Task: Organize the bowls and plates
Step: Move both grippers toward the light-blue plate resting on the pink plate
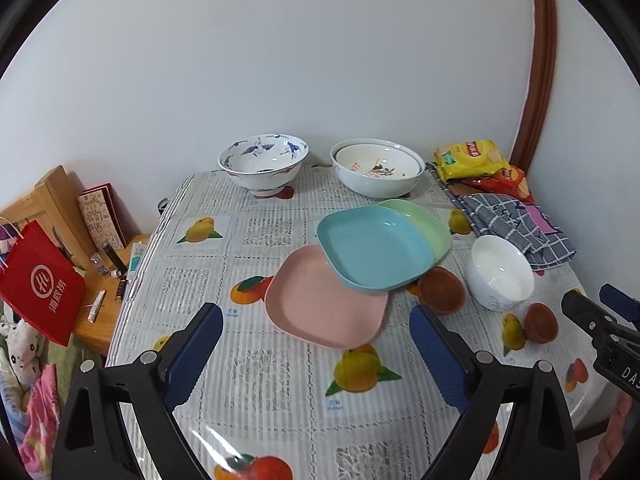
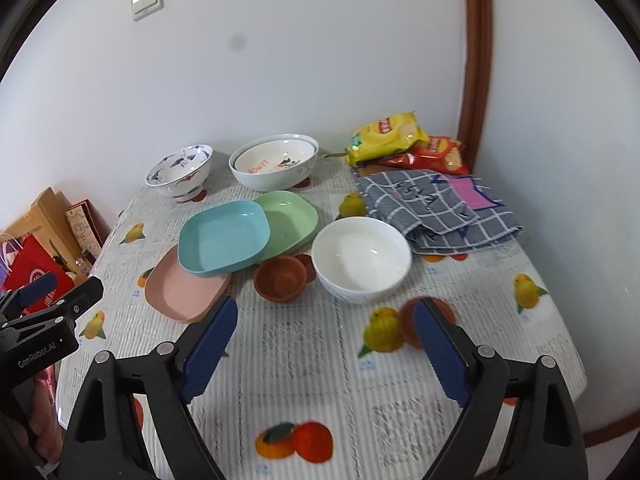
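Both grippers are just hovering over the near side of the table [image 2: 304, 376], holding nothing. The left gripper [image 1: 316, 350] has its blue pads spread wide apart, and the right gripper [image 2: 326, 344] is the same, jaws fully apart. The dishes are scattered on the fruit-print tablecloth [image 1: 260, 380]: three square plastic plates overlap in a messy fan mid-table, with the blue plate [image 1: 376, 250] on top, the pink plate [image 1: 324, 312] poking out under its near side and the green plate [image 1: 424, 222] under its far side. Just right of those sits a plain white bowl [image 2: 360, 258], with a small brown bowl [image 2: 280, 278] touching the plate pile and another small brown bowl [image 2: 412, 324] near the right gripper's pad. Back by the wall there's a blue-and-white crane-pattern bowl [image 1: 262, 162] and a big pale bowl [image 1: 376, 174] with a smaller printed bowl [image 2: 272, 162] nested inside. The far right corner has a grey checked cloth [image 2: 436, 208], plus yellow [image 2: 384, 134] and red snack bags [image 2: 440, 156].
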The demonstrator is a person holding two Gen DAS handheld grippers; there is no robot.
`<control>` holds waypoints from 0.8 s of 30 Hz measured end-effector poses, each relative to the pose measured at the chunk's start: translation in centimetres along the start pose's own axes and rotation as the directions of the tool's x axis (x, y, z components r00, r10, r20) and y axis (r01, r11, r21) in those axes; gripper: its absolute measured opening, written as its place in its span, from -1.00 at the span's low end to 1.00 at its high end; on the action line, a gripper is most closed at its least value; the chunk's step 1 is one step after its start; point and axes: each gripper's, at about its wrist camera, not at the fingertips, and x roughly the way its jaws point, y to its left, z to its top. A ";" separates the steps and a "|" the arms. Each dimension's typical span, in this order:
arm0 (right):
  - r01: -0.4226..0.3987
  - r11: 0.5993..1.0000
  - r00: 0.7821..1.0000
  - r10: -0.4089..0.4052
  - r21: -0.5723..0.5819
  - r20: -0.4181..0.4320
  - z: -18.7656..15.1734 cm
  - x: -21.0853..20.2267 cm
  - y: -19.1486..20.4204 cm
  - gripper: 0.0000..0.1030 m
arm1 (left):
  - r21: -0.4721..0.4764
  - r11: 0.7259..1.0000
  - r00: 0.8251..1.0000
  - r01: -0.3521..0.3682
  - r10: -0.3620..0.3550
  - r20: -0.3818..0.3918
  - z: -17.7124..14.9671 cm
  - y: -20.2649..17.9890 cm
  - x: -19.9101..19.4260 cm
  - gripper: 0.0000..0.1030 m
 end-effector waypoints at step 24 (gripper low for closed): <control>-0.106 0.994 0.980 0.098 -0.035 -0.175 5.0 16.7 4.2 0.00 | 0.041 0.999 0.991 0.022 -0.016 -0.130 5.9 0.0 16.0 0.51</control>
